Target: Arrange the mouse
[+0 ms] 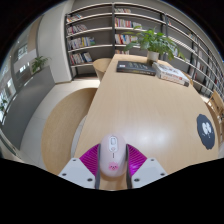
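Gripping the mouse (112,156), your gripper (113,164) has both fingers pressed against its sides, the pink pads (92,158) hugging its left and right flanks. The mouse is white with a small pink mark near its near end, and it sits lengthwise between the fingers with its nose pointing away from you, over the near part of the table (150,105). You cannot tell from this view whether it rests on the tabletop or is lifted just off it.

The table is pale wood and stretches away from you toward the far side of the room. At its far end lies a dark keyboard (135,68), and just to the right of that sits a stack of papers or books (172,73). Behind the keyboard stands a leafy green plant (152,42). On the right side of the table, well apart from the mouse, lies a round black mat (205,129) with a small light mark on it.

Along the far wall you have shelves (100,30) filled with books, running left to right. To the left of the table the grey floor (40,95) opens out, with another green plant (38,64) near bright windows (14,85) on the far left.
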`<state>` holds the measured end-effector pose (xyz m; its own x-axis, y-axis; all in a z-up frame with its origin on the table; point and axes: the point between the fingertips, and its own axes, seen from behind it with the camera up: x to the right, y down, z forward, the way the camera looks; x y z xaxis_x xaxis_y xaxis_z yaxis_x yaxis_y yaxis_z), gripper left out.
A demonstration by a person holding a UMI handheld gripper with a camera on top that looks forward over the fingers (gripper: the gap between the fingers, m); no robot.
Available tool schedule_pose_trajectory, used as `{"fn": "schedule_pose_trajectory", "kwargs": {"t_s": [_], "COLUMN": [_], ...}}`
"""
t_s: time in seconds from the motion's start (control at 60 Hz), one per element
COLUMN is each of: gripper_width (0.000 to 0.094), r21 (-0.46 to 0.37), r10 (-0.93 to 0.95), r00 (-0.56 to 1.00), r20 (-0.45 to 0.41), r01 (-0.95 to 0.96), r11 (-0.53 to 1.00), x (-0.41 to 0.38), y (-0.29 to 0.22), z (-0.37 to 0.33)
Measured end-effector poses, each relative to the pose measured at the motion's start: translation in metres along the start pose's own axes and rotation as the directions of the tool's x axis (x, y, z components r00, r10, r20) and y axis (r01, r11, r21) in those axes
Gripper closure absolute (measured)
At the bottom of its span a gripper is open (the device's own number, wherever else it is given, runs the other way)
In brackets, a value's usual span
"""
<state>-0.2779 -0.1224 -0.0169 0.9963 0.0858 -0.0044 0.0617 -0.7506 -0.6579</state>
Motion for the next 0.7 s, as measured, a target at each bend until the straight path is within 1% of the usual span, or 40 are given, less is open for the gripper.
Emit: {"fn": "schedule_pose_trajectory", "kwargs": {"t_s": [0.017,0.083,0.133,0.183,0.233,0.3,0.383,0.45,0.5,0.567,0.583,0.65,0.667,0.7], "gripper_width": [0.0589,0.0592,0.0594,0.0593,0.0592,0.0592,0.0593,0.0594,0.0595,0.0594,0.0593,0.0594,0.0595,0.0594], "r21": [-0.004,-0.031,-0.056,-0.047,0.007,0.113,0.255,0.328,0.371,0.402,0.403,0.404,0.402,0.384], "r10": [0.0,-0.001,-0.001,-0.04,-0.073,-0.101,-0.105,-0.108,-0.112,-0.106,-0.103,-0.084,-0.078,-0.066], "r00": [1.0,1.0,0.997,0.997,0.995,0.993,0.994,0.994,0.994,0.993,0.994,0.994,0.994,0.995], "r20": [0.007,0.03,0.073,0.07,0.067,0.056,0.037,0.017,-0.018,-0.046,-0.049,-0.068,-0.072,-0.076], "r01": [0.0,0.002,0.005,0.043,0.073,0.094,0.092,0.096,0.111,0.115,0.114,0.104,0.101,0.09], "r11": [1.0,1.0,0.998,0.998,0.997,0.989,0.962,0.94,0.922,0.908,0.908,0.909,0.91,0.919], "x": [0.0,0.0,-0.001,0.011,0.027,0.056,0.101,0.151,0.188,0.241,0.256,0.308,0.318,0.341], "y": [0.0,0.001,-0.002,-0.021,-0.055,-0.123,-0.194,-0.239,-0.258,-0.268,-0.278,-0.276,-0.264,-0.257], "z": [0.0,-0.001,-0.007,-0.016,-0.036,-0.061,-0.103,-0.131,-0.151,-0.167,-0.165,-0.164,-0.166,-0.161]}}
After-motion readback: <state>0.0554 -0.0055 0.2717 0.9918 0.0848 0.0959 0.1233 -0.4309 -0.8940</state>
